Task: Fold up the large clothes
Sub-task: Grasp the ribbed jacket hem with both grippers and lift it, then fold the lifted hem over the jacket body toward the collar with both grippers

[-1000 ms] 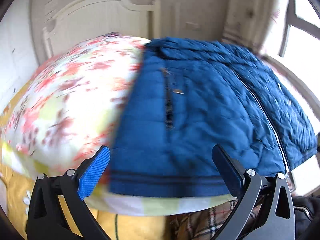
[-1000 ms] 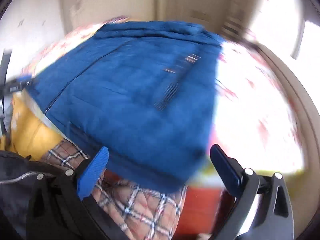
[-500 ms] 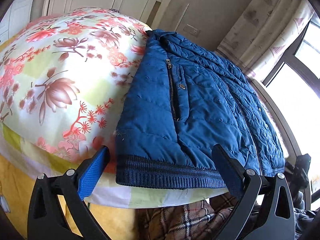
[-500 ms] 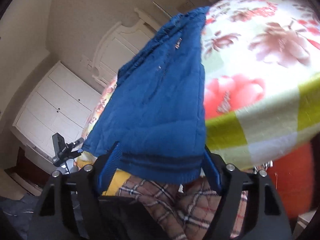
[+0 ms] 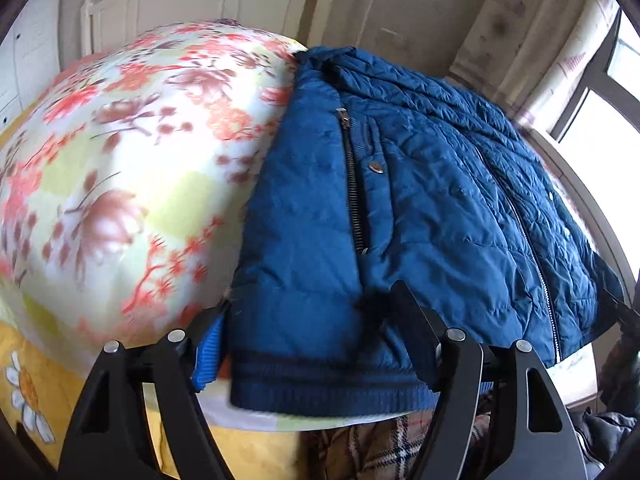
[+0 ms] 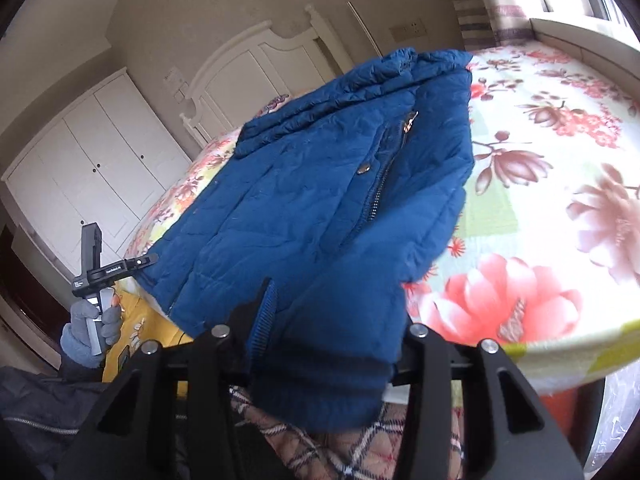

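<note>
a bed [image 5: 120, 184] under a floral sheet [image 6: 560, 208] of red and brown blossoms fills the room's middle, with a white headboard [image 6: 248, 68] at its far end, white wardrobe doors [image 6: 92, 160] beside the headboard and a bright window [image 5: 600, 120] on the other side of the bed. a blue quilted jacket [image 5: 400, 208] lies along the bed's near edge, its dark ribbed hem [image 5: 328, 392] hanging just over that edge above a plaid blanket [image 6: 328, 452]; a zip pocket with a metal snap runs up each front panel. the left gripper [image 5: 316, 344] has its fingers drawn in narrow, pinching the hem at one corner of the jacket. the right gripper [image 6: 332, 332] likewise clamps the hem at the other corner, fingers pressed into the fabric. a gloved hand [image 6: 90, 332] holds the left tool beside the bed.
</note>
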### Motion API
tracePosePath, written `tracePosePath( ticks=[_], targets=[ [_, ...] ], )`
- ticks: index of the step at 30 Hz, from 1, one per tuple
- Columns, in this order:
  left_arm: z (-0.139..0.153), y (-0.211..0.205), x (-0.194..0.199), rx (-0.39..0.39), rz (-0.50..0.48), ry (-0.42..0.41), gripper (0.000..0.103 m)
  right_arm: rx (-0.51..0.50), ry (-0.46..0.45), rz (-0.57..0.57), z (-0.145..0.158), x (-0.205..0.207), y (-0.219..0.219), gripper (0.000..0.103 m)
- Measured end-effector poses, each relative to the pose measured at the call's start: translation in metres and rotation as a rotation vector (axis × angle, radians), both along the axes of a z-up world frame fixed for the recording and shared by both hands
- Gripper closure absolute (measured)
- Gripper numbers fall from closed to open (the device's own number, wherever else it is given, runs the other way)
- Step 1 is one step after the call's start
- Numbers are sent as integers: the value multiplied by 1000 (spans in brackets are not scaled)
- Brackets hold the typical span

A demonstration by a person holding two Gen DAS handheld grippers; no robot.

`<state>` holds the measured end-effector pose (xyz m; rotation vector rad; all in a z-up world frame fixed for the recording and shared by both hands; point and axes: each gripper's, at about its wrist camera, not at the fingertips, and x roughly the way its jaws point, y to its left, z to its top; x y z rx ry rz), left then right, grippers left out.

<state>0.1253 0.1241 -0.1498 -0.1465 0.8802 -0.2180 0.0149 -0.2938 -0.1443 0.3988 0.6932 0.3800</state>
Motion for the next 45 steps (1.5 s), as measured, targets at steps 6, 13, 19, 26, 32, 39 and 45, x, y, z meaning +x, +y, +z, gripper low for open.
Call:
tracePosePath(
  ticks=[6, 13, 19, 26, 32, 39, 45],
  targets=[
    [0, -3, 0, 4, -13, -3, 57, 9, 1, -2, -1, -3, 2, 58],
    [7, -15, -14, 16, -18, -70, 87, -50, -11, -43, 1, -10, 6, 87],
    [27, -31, -83, 75, -108, -62, 88, -139, -37, -12, 19, -69, 3, 90],
    [71, -2, -174, -212, -152, -114, 88, -46, -137, 62, 59, -168, 2, 89],
    [131, 19, -135, -493, -154, -282, 88, 47, -293, 50, 134, -122, -6, 89],
    [153, 1, 75, -545, -9, -148, 83, 230, -88, -27, 179, 87, -40, 82],
    [100, 1, 235, -694, 171, 127, 46, 454, 46, -162, 147, 214, -96, 15]
  ],
)
